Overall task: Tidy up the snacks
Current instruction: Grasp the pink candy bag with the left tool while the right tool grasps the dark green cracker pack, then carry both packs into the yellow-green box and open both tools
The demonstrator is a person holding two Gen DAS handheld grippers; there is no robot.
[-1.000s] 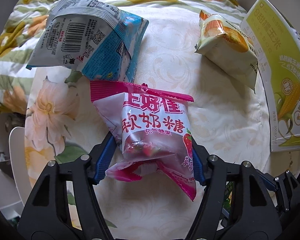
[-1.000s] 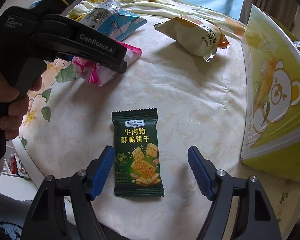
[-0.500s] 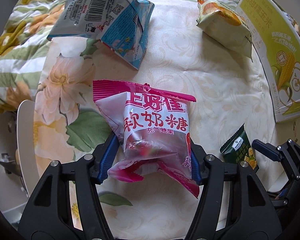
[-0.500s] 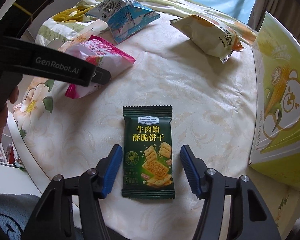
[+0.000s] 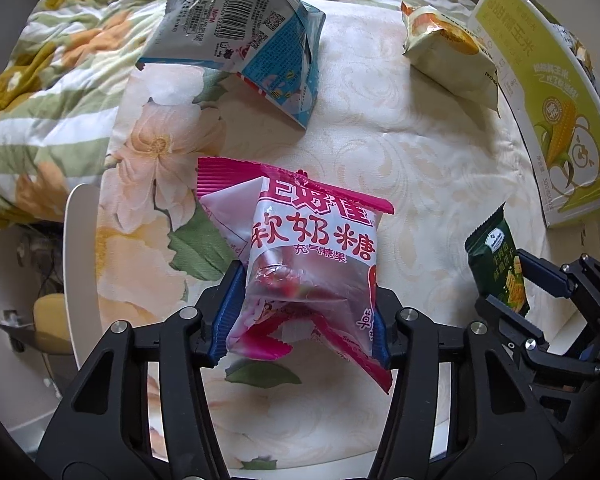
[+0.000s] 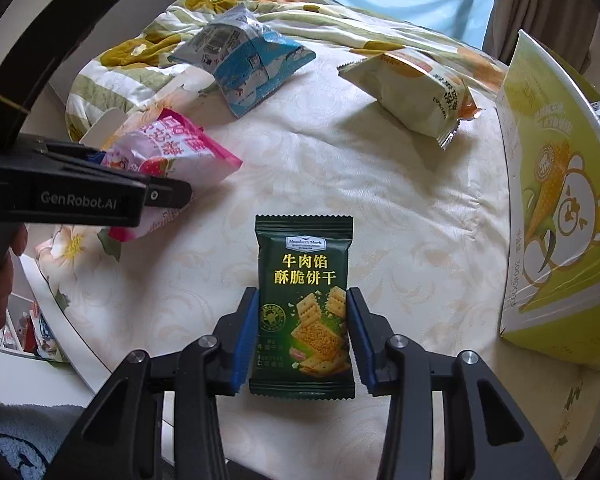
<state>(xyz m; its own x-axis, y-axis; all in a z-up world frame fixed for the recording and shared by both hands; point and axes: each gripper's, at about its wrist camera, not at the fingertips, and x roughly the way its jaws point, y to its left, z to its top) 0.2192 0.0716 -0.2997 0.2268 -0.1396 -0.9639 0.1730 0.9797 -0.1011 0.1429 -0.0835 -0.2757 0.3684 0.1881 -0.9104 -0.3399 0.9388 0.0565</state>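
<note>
1. Left gripper (image 5: 300, 312) is clamped on the lower part of the pink candy bag (image 5: 300, 256); its jaws have just been closing, with the bag between the blue pads. The bag bulges and creases where it is pinched, so the grip looks firm. The puffy pack seems to be held low so that most of it juts forward, past the fingertips and over the flowered tablecloth (image 5: 400, 152).
2. Right gripper (image 6: 302, 336) is clamped on the green cracker packet (image 6: 304, 300); its jaws have also just been closing. The pads press the packet's 2 long edges near its lower end, and the top half sticks out ahead of the fingers.
3. Both packs are probably gripped for carrying to the yellow box (image 6: 560, 200), which stands at the table's right edge, well apart from the left gripper and near the right 1.
4. A blue bag (image 5: 252, 40) and a pale chip bag (image 5: 448, 52) lie untouched at the far side.
</note>
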